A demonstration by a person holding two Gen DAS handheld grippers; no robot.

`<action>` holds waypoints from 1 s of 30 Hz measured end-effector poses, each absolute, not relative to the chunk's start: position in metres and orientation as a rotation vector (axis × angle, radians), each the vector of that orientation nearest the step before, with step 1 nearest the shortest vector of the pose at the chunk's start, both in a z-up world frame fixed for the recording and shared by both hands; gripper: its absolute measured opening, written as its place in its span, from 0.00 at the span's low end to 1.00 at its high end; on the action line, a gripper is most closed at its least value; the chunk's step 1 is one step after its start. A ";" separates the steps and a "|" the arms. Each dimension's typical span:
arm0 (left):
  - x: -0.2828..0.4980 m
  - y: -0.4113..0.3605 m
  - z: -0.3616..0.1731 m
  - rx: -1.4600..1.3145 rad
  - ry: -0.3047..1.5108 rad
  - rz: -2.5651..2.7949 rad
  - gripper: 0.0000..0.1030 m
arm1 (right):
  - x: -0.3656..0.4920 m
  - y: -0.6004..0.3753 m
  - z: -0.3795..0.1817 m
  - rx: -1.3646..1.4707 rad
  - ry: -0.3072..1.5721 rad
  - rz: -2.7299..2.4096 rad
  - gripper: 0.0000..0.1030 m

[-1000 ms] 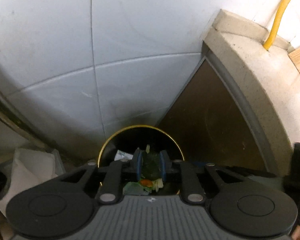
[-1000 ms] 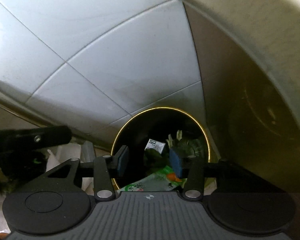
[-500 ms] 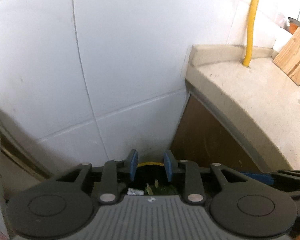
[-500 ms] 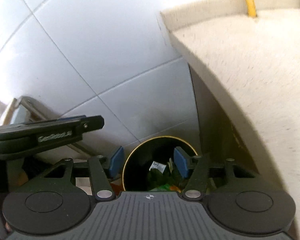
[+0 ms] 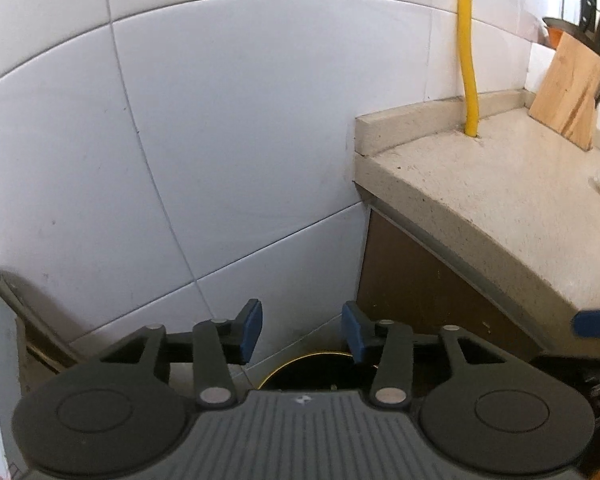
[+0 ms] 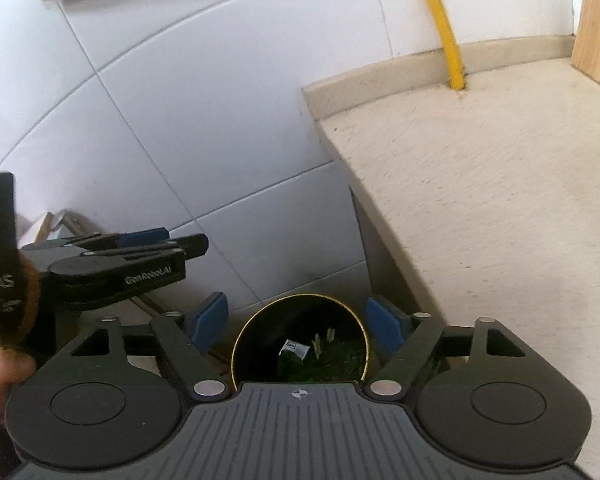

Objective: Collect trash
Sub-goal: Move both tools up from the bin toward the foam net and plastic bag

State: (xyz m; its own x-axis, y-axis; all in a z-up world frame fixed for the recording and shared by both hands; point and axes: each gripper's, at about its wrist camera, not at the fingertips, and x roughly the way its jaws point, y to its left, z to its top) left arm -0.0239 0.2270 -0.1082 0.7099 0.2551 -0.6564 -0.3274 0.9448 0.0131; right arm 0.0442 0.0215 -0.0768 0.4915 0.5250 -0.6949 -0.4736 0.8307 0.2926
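Above the bin (image 6: 300, 338): both our tools empty.
We note left gripper (image 5: 302, 334) and right gripper (image 6: 296, 324) opening, nothing between; green scraps (image 6: 332, 356) lie inside.

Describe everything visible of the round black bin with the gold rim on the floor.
The round black bin with the thin gold rim stands upright and lidless on the floor, in the corner between the white tiled wall and the brown cabinet side under the beige speckled countertop. Inside lie green leafy scraps and a small white printed wrapper. Neither gripper touches it. Its lower part is hidden.
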 end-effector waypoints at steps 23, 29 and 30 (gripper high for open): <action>0.044 0.087 -0.057 -0.083 0.614 -0.111 0.50 | 0.068 -0.169 -0.025 0.121 0.635 0.183 0.86; 0.108 0.019 -0.042 0.011 0.612 -0.230 0.50 | 0.093 -0.217 -0.026 0.067 0.609 0.088 0.88; 0.118 0.010 -0.042 0.024 0.612 -0.242 0.50 | 0.098 -0.224 -0.027 0.066 0.612 0.079 0.88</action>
State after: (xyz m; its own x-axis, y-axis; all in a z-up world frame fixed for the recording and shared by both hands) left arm 0.1181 0.0103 -0.0418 0.7909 -0.2179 -0.5719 0.2321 0.9714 -0.0491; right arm 0.0977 -0.2243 -0.0272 0.8159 0.0934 -0.5706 -0.0541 0.9949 0.0855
